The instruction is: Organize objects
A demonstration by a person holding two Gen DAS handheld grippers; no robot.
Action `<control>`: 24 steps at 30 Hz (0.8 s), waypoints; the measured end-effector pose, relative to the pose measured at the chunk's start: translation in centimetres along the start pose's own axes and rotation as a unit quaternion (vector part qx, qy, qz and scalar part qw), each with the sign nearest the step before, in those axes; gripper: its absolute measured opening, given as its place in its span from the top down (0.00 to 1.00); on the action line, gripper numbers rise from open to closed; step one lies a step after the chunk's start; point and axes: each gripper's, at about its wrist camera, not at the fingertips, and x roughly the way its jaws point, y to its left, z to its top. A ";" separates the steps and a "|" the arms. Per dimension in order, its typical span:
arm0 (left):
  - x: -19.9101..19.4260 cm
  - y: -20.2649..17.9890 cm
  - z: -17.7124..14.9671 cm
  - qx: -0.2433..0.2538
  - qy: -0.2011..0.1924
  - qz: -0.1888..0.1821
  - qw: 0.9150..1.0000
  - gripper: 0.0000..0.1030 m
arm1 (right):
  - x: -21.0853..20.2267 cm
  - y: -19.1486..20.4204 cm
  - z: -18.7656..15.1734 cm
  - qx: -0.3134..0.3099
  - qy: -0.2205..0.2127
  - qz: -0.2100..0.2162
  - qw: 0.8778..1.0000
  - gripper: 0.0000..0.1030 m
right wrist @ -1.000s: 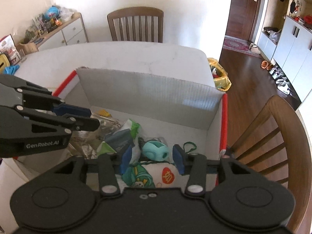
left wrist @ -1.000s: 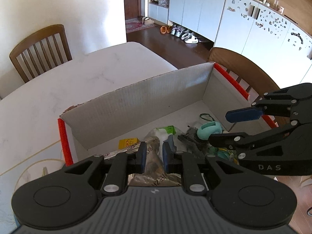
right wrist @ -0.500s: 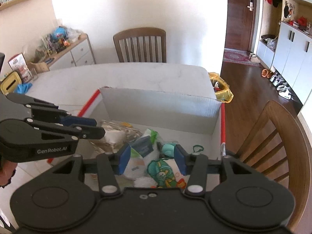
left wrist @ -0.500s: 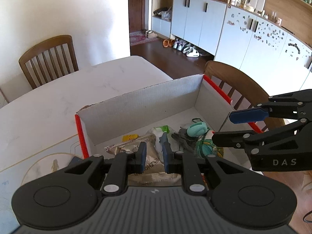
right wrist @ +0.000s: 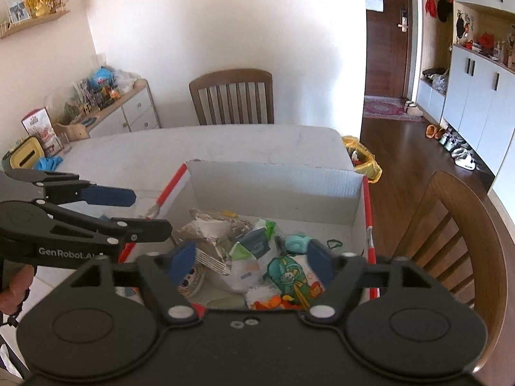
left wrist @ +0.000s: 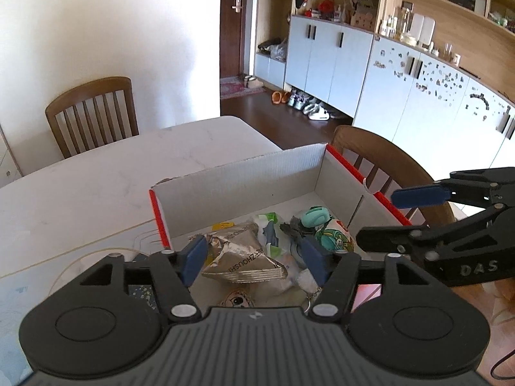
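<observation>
Inside cardboard box (left wrist: 244, 177): silver foil packet (left wrist: 241, 257), teal toy (left wrist: 317, 216), cartoon pouch (right wrist: 289, 276)

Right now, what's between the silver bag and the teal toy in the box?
In the left wrist view, a green-and-white packet lies between the silver bag and the teal toy.

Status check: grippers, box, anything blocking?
Left gripper open, empty, above box. Right gripper open, empty, alongside. Foil packet on top of clutter; nothing blocking.
</observation>
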 end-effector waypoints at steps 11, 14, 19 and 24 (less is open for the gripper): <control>-3.4 1.2 -1.9 -0.016 -0.028 -0.002 0.999 0.20 | -2.4 2.4 -1.0 0.003 -0.040 0.000 0.999 0.04; -4.1 1.6 -2.3 -0.022 -0.034 -0.002 0.999 0.18 | -3.0 2.8 -1.0 0.006 -0.056 0.001 0.998 0.01; -5.0 2.2 -2.8 -0.031 -0.040 -0.004 0.999 0.13 | -3.5 3.2 -1.1 0.021 -0.071 0.001 0.997 0.01; -5.9 2.2 -3.4 -0.030 -0.050 -0.002 0.998 0.00 | -3.9 3.7 -2.0 0.030 -0.084 -0.015 0.996 0.01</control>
